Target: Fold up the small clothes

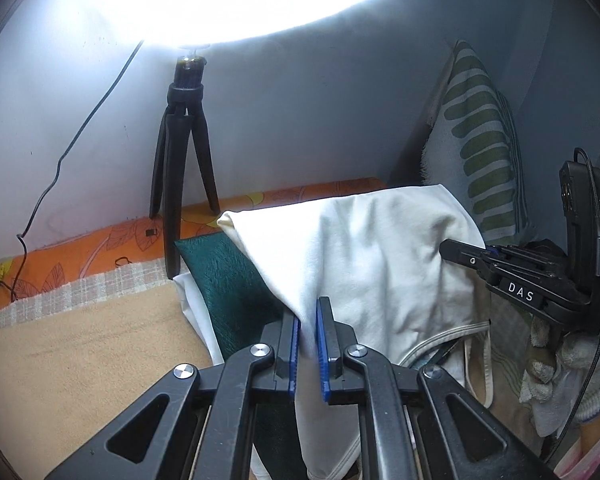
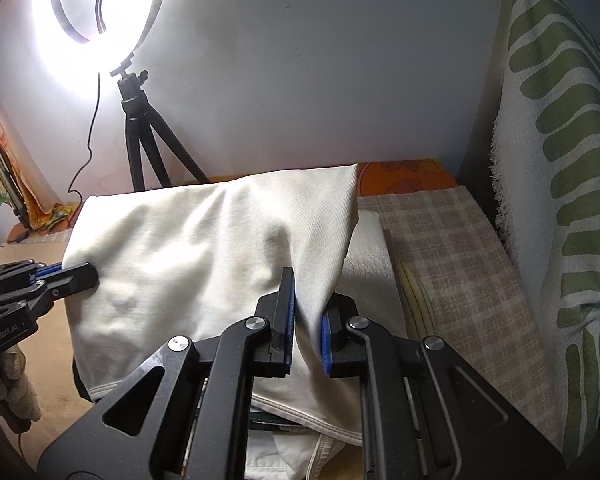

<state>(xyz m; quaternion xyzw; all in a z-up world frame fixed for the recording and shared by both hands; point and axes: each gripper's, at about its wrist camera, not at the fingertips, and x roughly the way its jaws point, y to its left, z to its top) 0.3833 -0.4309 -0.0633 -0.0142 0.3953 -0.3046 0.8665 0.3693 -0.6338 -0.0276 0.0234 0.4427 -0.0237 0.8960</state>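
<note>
In the left wrist view, the left gripper (image 1: 308,344) has its jaws nipped narrowly on a pinch of the cream-white ribbed cotton garment (image 1: 364,248), which hangs lifted above the tan blanket-covered bed (image 1: 80,352), draped partly over a dark green textured cushion (image 1: 228,280). The right gripper (image 1: 460,254) holds the garment's other side, near the bed's right edge. One black tripod (image 1: 180,168) carries one glowing ring light (image 1: 240,12) at the bed's far edge. In the right wrist view, the right gripper (image 2: 308,320) is likewise closed tight on a fold of the one garment (image 2: 180,240), and the left gripper (image 2: 76,274) pinches its opposite edge. To fold well, I would keep both pinches level and the cloth taut, then lay the far hem down flat before bringing the held edge over. One green-striped white pillow (image 2: 560,200) leans at the right edge.
</note>
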